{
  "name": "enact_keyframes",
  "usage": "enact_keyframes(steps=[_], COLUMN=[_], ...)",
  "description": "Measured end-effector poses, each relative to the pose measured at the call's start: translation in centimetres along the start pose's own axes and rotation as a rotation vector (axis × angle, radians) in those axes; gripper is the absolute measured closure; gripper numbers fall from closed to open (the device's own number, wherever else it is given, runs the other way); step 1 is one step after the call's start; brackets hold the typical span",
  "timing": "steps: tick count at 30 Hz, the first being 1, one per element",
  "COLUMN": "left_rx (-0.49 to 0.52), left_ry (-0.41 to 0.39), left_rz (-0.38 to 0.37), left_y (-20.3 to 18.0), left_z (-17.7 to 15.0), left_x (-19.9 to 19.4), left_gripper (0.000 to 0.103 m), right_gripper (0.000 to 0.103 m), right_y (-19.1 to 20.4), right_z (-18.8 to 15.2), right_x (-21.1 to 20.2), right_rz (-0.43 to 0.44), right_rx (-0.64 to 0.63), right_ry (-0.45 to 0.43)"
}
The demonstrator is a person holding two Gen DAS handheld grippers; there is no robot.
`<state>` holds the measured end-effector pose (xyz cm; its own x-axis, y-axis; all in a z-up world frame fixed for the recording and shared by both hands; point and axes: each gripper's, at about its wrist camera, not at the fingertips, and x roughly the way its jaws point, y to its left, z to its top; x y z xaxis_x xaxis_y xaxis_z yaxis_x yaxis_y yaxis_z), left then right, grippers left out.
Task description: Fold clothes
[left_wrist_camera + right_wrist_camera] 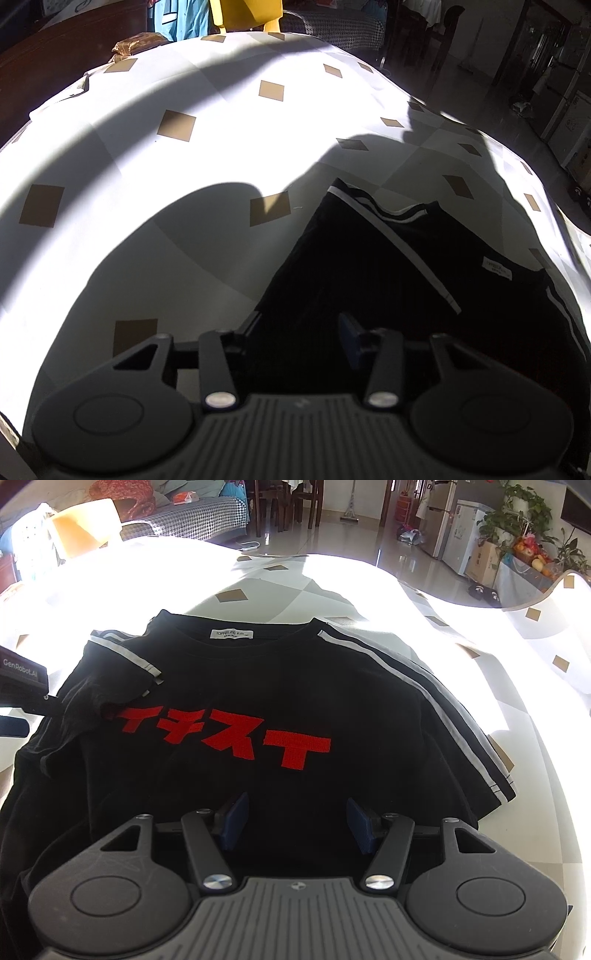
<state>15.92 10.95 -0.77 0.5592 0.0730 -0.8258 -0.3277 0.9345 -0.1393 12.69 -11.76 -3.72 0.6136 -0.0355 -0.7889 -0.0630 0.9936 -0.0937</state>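
A black T-shirt [258, 679] with red lettering [229, 734] and white shoulder stripes lies face up on the tablecloth [406, 602], its neck label [231, 633] at the far side. My right gripper [295, 823] hovers open over the shirt's lower front, with nothing between its blue pads [360, 825]. My left gripper [299, 332] is shut on the shirt's [369, 258] left sleeve. Black fabric fills the gap between its fingers and hides the left pad. In the right wrist view the left gripper's body [22, 679] shows at the left edge, with the sleeve [110, 686] bunched and drawn inward over the chest.
The white tablecloth [184, 81] with tan diamonds covers the table, half in bright sun and half in shadow. A yellow chair [251, 14] stands beyond the far edge. A houndstooth sofa [199, 517], a cardboard box [484, 561] and plants [528, 517] lie further off.
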Motion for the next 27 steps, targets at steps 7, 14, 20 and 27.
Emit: enact_keyframes(steps=[7, 14, 20, 27], left_rx=[0.123, 0.194, 0.242, 0.195], left_ry=[-0.060, -0.066, -0.032, -0.009], left_rz=[-0.011, 0.003, 0.028, 0.037], left_y=[-3.3, -5.5, -7.0, -6.5], left_z=[-0.8, -1.1, -1.7, -1.5], left_x=[-0.4, 0.4, 1.9, 2.5], left_gripper=[0.016, 0.013, 0.013, 0.031], right_gripper=[0.046, 0.046, 0.045, 0.045], right_y=[-0.1, -0.2, -0.2, -0.2], right_z=[-0.1, -0.1, -0.1, 0.4], right_x=[-0.1, -0.1, 0.0, 0.1], right_rz=[0.000, 0.001, -0.001, -0.003], right_rx=[0.007, 0.031, 0.039, 0.046], right_ry=[-0.005, -0.001, 0.004, 0.031])
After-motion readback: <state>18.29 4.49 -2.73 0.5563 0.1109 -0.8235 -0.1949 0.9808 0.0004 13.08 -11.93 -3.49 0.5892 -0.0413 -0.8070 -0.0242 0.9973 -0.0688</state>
